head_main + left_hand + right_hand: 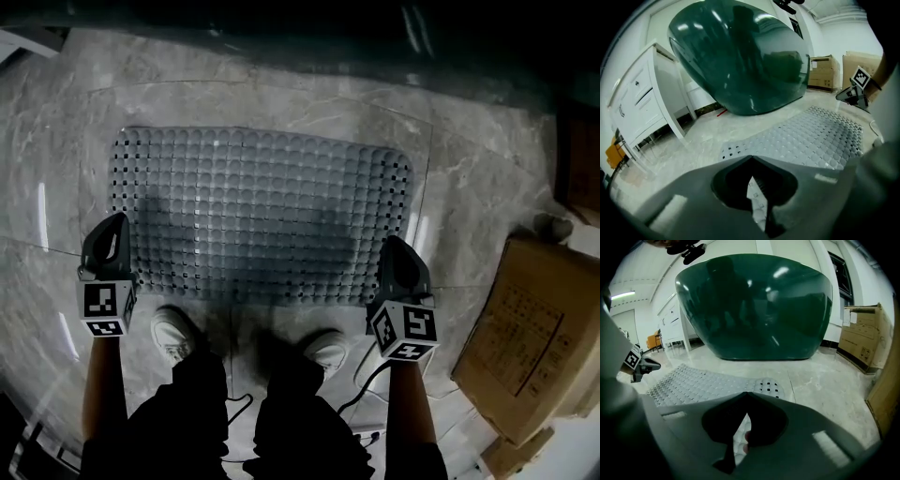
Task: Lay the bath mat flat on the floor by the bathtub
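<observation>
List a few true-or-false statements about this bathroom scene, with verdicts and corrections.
1. The bath mat lies spread out on the floor in front of the bathtub. True.
2. The bathtub is white. False: it is dark green.
3. The left gripper and the right gripper are each shut on the bath mat's near edge. True.
4. The cardboard boxes stand on the person's left. False: they are on the right.
</observation>
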